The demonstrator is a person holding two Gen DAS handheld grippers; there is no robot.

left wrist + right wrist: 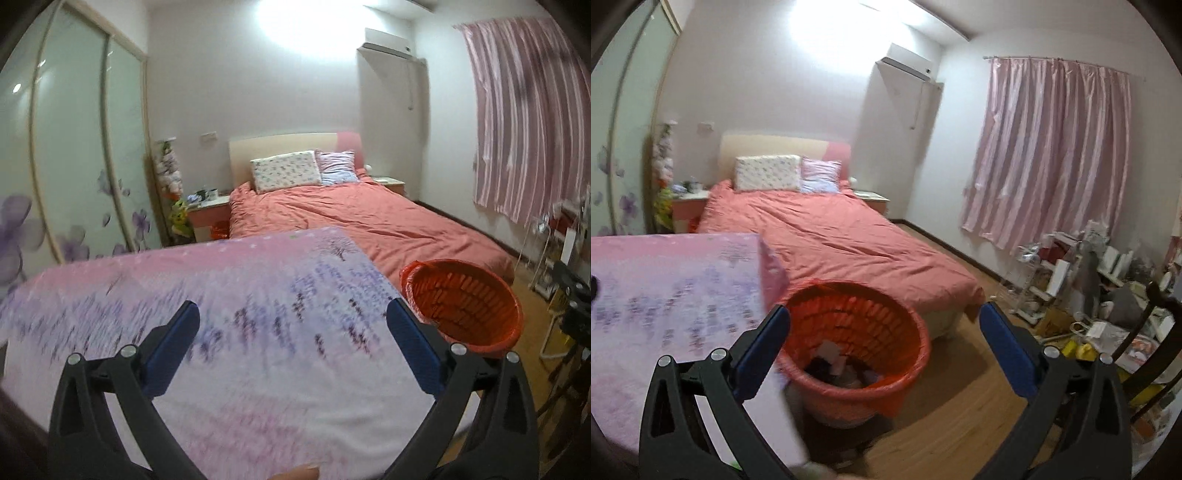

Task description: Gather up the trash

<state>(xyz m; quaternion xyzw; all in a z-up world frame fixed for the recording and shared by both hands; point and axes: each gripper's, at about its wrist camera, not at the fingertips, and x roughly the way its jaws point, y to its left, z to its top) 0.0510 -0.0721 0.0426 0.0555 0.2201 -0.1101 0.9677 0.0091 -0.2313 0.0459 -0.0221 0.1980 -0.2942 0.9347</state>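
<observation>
Both tongs are spread wide and grip nothing: the left gripper point(293, 323) hangs over the lavender-print tablecloth point(229, 314), and the right gripper point(884, 326) hangs over the red bin point(857, 328) standing on the floor at the table's right edge, near the foot of the bed point(827, 236). Paper scraps point(833, 356) already lie in the bin's bottom. No loose trash shows on the cloth, so the risk I see is a blind grab snagging the fabric, or a finger knocking the light bin over.

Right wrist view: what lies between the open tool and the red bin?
Nothing: the right tool hangs open directly over the red bin, which already holds scraps. The right wrist view shows this.
</observation>
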